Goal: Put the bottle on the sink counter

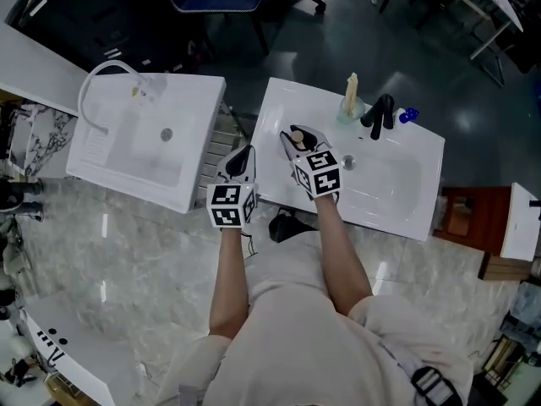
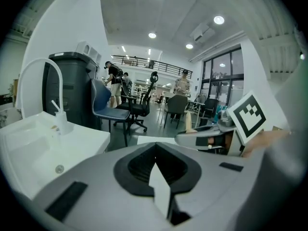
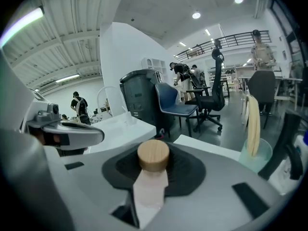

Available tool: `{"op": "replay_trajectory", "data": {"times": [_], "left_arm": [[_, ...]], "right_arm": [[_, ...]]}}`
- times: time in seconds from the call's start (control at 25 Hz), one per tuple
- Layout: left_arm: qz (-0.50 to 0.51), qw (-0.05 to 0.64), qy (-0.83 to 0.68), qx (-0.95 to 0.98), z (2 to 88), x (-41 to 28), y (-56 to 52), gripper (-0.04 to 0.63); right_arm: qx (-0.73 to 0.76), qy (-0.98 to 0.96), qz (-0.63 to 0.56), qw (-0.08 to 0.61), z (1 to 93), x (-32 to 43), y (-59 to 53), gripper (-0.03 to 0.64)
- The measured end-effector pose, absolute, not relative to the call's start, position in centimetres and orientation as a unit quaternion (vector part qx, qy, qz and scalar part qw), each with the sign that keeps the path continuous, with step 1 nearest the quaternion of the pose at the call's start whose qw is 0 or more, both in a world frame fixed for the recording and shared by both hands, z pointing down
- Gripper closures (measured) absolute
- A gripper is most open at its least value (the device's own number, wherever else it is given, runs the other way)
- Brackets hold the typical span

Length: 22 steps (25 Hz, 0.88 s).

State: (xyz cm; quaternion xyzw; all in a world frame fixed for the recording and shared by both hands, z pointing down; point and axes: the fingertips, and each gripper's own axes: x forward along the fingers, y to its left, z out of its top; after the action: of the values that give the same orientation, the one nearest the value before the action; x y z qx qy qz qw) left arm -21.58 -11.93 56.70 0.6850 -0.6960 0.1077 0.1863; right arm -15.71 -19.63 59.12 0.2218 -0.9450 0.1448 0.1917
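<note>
The left tool (image 1: 241, 157) has a grey shell and dark tapered jaws. Its rear cube (image 1: 231, 205) carries black-and-white square markers. The right tool (image 1: 296, 138) is of the same build, with its own marker cube (image 1: 319, 173). Seen close, each shell (image 2: 96, 186) is light grey, with a black oval recess (image 2: 130, 170) around pale jaws and black rectangular insets (image 2: 67, 201). The person wears a pale short-sleeved top (image 1: 296, 345).

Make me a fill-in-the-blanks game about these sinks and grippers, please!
1. The right gripper holds a bottle with a ___ cap.
2. The left gripper holds nothing, and its jaws are ___.
3. The faucet on the sink nearest that bottle is coloured ___.

Missing words: wooden; shut; black.
</note>
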Motion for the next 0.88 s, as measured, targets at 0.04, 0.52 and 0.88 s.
{"op": "replay_trajectory", "data": {"times": [0.04, 0.52, 0.88], "left_arm": [[0.110, 0.187, -0.692, 0.688, 56.7, -21.7, -12.6, 0.589], [0.104, 0.183, -0.679, 0.703, 56.6, -23.8, -18.2, 0.589], [0.110, 0.196, -0.658, 0.718, 57.6, -23.5, -18.7, 0.589]], "right_arm": [[0.224, -0.944, 0.144, 0.193, 59.1, -16.0, -20.3, 0.509], [0.248, -0.942, 0.127, 0.187, 58.1, -18.1, -25.6, 0.508], [0.283, -0.933, 0.109, 0.193, 58.1, -16.7, -29.5, 0.509]]}}
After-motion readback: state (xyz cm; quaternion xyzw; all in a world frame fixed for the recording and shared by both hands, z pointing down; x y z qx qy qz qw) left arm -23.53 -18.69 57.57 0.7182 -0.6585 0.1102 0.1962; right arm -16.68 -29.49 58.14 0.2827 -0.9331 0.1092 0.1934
